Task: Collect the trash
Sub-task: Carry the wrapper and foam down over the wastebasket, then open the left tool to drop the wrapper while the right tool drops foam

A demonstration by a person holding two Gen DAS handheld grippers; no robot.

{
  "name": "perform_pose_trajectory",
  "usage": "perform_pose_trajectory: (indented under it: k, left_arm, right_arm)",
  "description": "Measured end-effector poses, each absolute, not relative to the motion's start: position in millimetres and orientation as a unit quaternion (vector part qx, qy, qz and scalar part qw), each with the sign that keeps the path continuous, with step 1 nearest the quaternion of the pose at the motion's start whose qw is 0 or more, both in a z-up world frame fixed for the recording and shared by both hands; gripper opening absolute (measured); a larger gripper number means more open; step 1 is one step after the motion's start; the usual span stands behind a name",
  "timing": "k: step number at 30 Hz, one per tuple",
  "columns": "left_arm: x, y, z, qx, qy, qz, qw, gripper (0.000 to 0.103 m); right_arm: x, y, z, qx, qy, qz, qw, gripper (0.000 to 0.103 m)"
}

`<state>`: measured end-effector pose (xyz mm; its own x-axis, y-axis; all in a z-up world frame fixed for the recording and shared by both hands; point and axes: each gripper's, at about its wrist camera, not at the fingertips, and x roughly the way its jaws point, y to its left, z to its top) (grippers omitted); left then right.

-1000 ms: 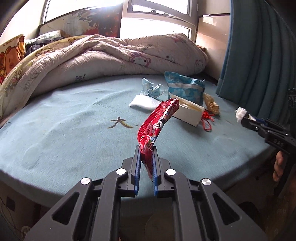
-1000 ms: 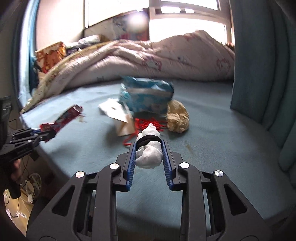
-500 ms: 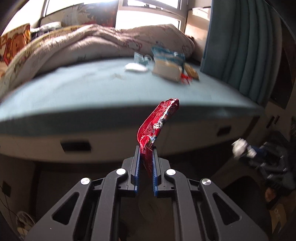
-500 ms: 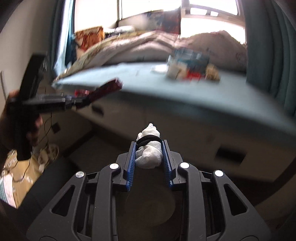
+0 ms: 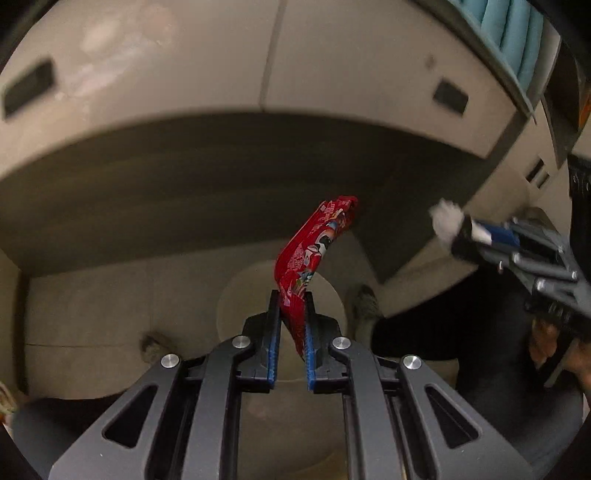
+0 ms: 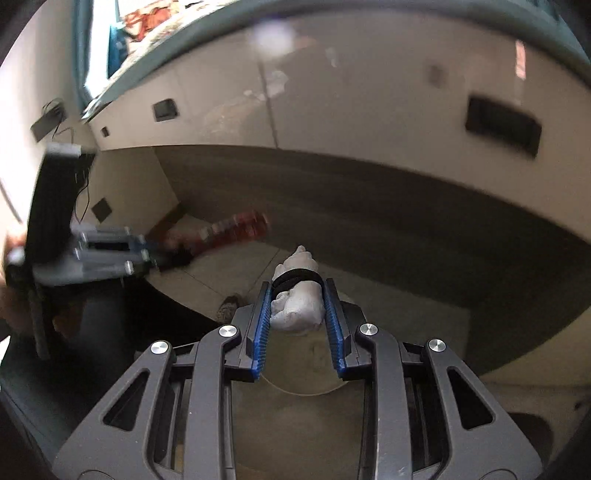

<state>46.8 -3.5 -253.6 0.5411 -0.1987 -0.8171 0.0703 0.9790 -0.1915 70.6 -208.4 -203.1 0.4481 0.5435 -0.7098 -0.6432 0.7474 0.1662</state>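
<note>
Left gripper [image 5: 291, 310] clamping red wrapper [image 5: 314, 251], right gripper [image 6: 297, 301] pinching white wad [image 6: 297, 295] (black-banded), both above floor

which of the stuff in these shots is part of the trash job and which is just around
Job:
- red snack wrapper, pinched in the left gripper
- white crumpled wad with a black band, clamped in the right gripper
- round pale container on the floor below, possibly the bin

Just there:
- bed base drawers
- blue curtain

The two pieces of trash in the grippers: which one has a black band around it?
The white crumpled paper in the right gripper has it. The red wrapper in the left gripper has none.
</note>
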Motion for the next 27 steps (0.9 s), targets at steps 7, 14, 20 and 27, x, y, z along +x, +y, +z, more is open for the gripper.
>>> perform_pose_trajectory:
  k: [7, 14, 20, 27]
  left_arm:
    - [71.0, -9.1, -303.7, -0.058, 0.531, -0.089, 0.841, 0.011]
    - [103.0, -14.1, -329.4, -0.052, 0.557, -0.103, 0.823, 0.011]
    - [112.9, -18.3, -334.9, -0.031, 0.558, -0.09, 0.825, 0.084]
    - [114.6, 3.4, -322.1, -0.053, 0.54, -0.05, 0.838, 0.097]
  right_arm:
    - [102.6, -201.5, -227.9, -0.053, 0.418, 0.34, 0.841, 0.025]
    - [127.7, -198.4, -242.1, -0.04, 0.442, 0.333, 0.832, 0.025]
    - [136.2, -191.2, -246.1, -0.044, 0.444, 0.337, 0.829, 0.026]
    - [138.6, -191.7, -249.8, -0.044, 0.451, 0.336, 0.826, 0.026]
